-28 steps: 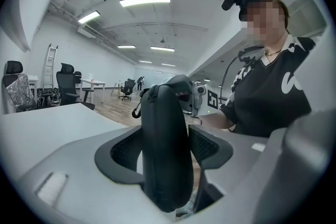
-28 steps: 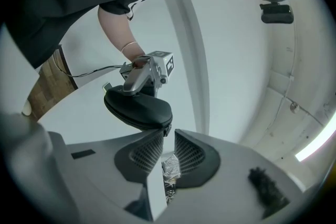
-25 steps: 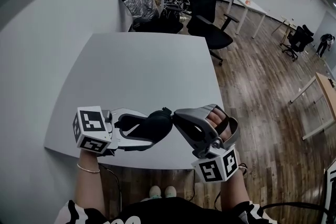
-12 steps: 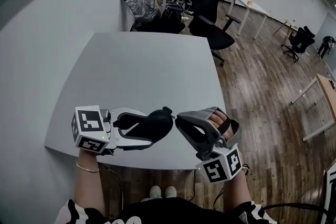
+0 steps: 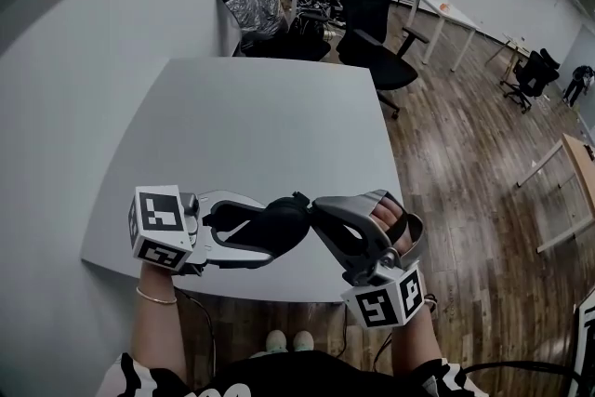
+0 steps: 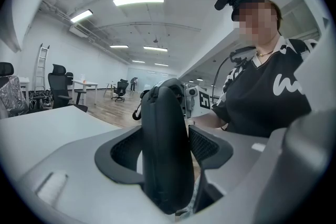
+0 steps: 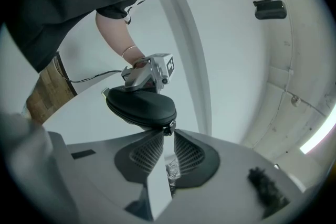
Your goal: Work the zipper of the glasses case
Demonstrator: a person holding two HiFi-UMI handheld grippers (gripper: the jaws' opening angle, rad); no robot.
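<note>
A black zippered glasses case point(image 5: 274, 226) hangs above the near edge of the white table point(image 5: 251, 116). My left gripper point(image 5: 253, 232) is shut on it, and in the left gripper view the case point(image 6: 164, 139) stands edge-on between both pads of that gripper point(image 6: 167, 152). My right gripper point(image 5: 310, 203) meets the case's right end. In the right gripper view its jaws point(image 7: 167, 134) stand nearly together, with the small zipper pull point(image 7: 168, 128) pinched at their tips, just below the case point(image 7: 140, 104).
Black office chairs point(image 5: 372, 23) and a foil-covered chair point(image 5: 249, 0) stand beyond the table's far edge. Wooden floor point(image 5: 465, 135) lies to the right. The person's arms and body are close below both grippers.
The right gripper drew slightly away from the case's end half a second ago, then came back to it. The left gripper and case have barely moved.
</note>
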